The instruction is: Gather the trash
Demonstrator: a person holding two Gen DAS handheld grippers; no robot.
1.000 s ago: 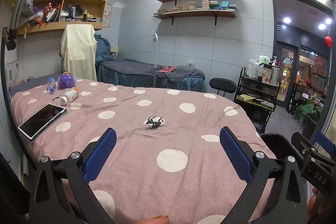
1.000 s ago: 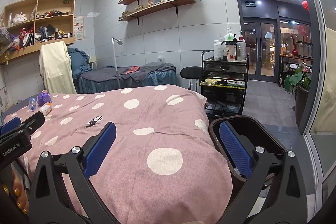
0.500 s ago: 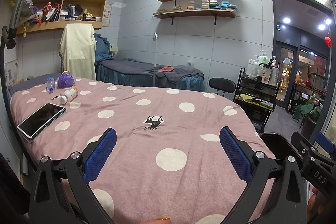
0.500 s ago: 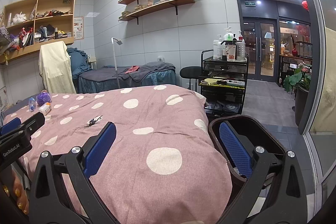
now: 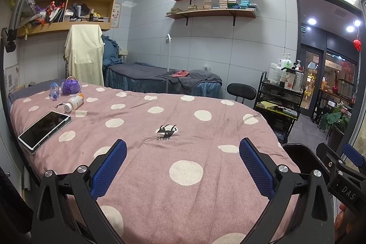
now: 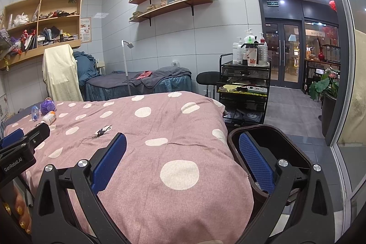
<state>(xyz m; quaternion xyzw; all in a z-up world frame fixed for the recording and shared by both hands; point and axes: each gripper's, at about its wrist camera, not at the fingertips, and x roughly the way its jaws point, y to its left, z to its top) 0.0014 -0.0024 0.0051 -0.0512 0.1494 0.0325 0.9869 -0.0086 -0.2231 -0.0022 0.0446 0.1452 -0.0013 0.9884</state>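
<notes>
Barely anything had changed since a second earlier: both views had only drifted slightly. The left hand-held gripper (image 5: 183, 161) and right hand-held gripper (image 6: 183, 161) hung spread and empty over the bed (image 5: 205, 129). Possible trash, a black scrap (image 5: 166, 131) and bottle (image 5: 74, 102), lay untouched; the bin (image 6: 270, 136) waited right.

Very little differs from a second ago. In the left wrist view the small black scrap (image 5: 166, 131) on the pink polka-dot bedspread (image 5: 205, 93) sits a touch lower and nearer the blue-padded left gripper (image 5: 183, 164). The right wrist view has barely drifted.
</notes>
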